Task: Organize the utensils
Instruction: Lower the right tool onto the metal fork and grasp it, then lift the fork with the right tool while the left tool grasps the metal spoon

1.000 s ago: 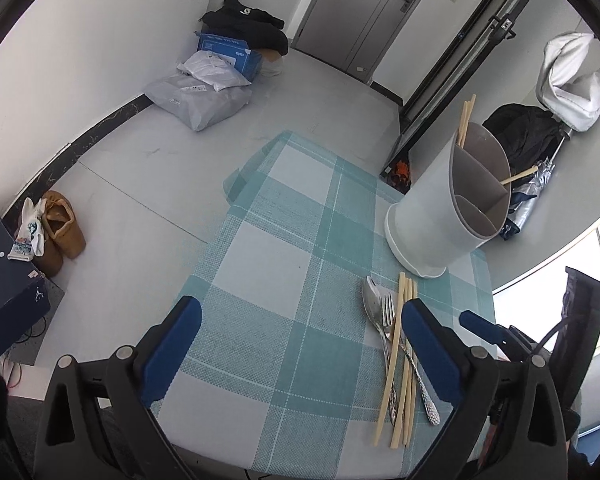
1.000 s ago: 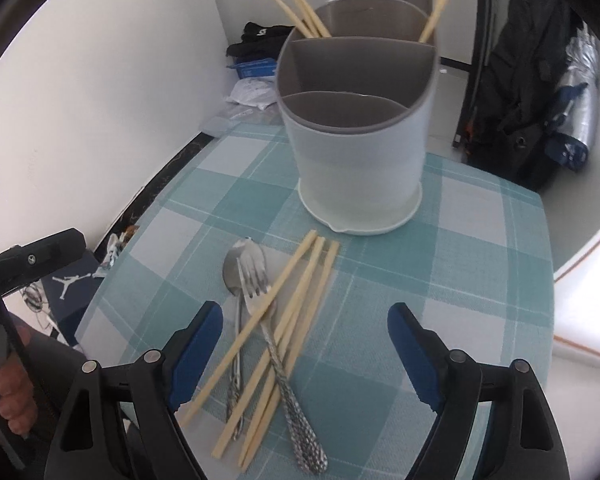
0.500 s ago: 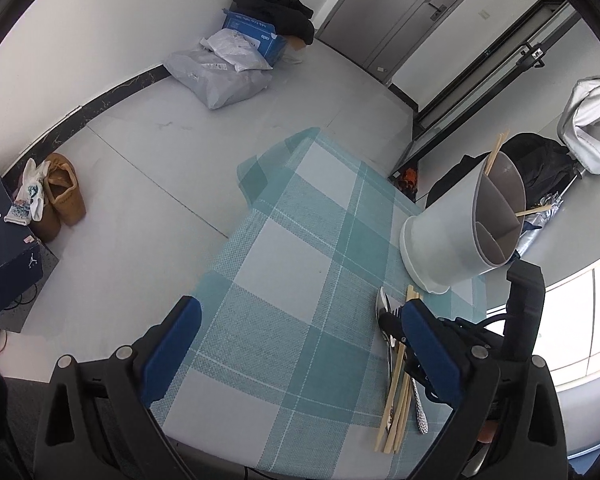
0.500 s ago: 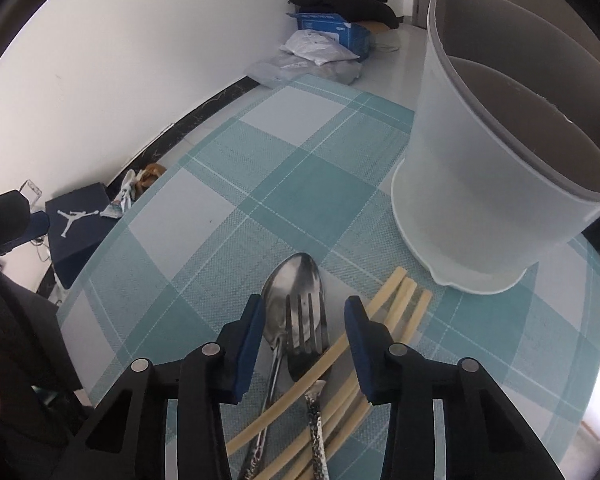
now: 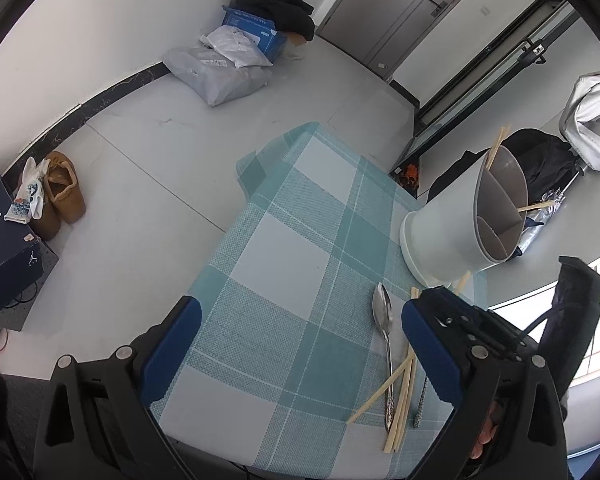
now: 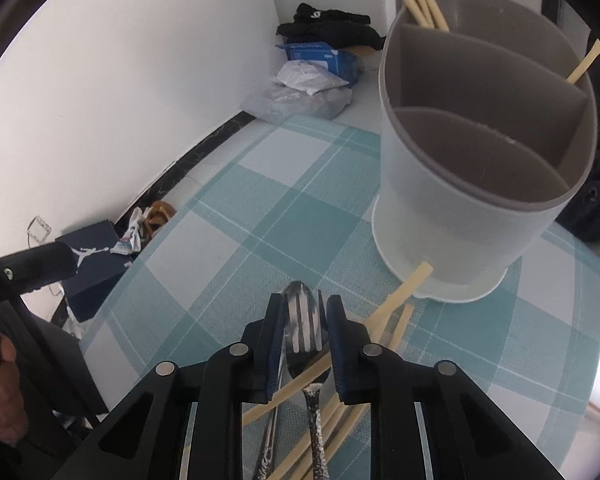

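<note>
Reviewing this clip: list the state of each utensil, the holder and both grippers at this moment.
right gripper: jaws just closing, pads against the fork head.
fork: between the right pads, over the spoon.
spoon: lying flat on the tablecloth.
loose chopsticks: lying crossed on the tablecloth.
utensil holder: upright, chopsticks only in the rear compartment, front two empty.
left gripper: open, holding nothing.

Glossy metal fork (image 6: 305, 332) and spoon (image 5: 381, 312), pale wooden chopsticks (image 5: 403, 400), matt plastic holder (image 6: 472, 184), woven cloth (image 5: 284, 280).
</note>
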Motion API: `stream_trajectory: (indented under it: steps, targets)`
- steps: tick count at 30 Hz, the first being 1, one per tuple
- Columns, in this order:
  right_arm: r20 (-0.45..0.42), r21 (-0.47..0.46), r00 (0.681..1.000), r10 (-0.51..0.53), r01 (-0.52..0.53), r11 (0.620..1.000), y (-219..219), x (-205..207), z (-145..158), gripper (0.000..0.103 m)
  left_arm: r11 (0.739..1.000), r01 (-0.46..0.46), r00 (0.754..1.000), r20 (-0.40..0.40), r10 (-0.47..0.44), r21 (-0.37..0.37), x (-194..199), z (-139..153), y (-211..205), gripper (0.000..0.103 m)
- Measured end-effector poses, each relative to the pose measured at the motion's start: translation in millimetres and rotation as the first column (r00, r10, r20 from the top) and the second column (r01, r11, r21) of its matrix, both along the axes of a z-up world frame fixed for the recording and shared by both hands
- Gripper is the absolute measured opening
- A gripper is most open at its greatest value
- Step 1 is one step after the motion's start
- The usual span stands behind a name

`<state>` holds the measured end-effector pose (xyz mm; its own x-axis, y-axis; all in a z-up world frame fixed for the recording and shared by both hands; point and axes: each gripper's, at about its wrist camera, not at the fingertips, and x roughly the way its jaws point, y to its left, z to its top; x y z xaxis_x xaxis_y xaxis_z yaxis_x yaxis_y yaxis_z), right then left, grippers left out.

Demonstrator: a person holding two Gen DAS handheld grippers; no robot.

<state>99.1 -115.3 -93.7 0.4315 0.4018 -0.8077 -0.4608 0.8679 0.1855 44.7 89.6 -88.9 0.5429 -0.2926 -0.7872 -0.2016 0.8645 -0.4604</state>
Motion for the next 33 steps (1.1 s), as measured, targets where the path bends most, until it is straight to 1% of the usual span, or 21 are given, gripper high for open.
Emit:
stream_trajectory:
  steps: [5,8,12,14,20,25,29,33]
  targets:
    - [0.11,0.058,0.992,-0.063,0.057,0.997,-16,-13,27,0.02,1.0,0.009,1.0,-0.008,-0.009,0.028,0,-2,-6,0.099]
    - [0.151,0.103,0.981,-0.12,0.105,0.989,-31,-20,37,0.02,0.999,0.013,1.0,-0.016,-0.013,0.042,-1,-4,-10,0.099]
    - [0.167,0.17,0.966,-0.195,0.167,0.971,-53,-21,47,0.02,0.998,0.024,0.999,-0.029,-0.022,0.065,-1,-7,-17,0.099]
    - [0.18,0.173,0.959,-0.22,0.189,0.966,-61,-24,46,0.02,0.998,0.035,0.998,-0.046,-0.032,0.061,0,-11,-21,0.099]
    - [0.175,0.234,0.934,-0.311,0.268,0.935,-89,-22,44,0.02,0.993,0.066,0.996,-0.065,-0.06,0.095,5,-14,-37,0.099]
    - [0.166,0.289,0.919,-0.356,0.3,0.909,-115,-28,51,0.02,0.986,0.128,0.988,-0.1,-0.117,0.11,16,-23,-55,0.099]
    - [0.141,0.323,0.912,-0.384,0.324,0.889,-130,-30,51,0.02,0.971,0.178,0.979,-0.128,-0.159,0.157,31,-28,-72,0.099]
    - [0.112,0.356,0.91,-0.399,0.339,0.871,-142,-31,47,0.02,0.949,0.231,0.969,-0.139,-0.205,0.216,43,-29,-89,0.099]
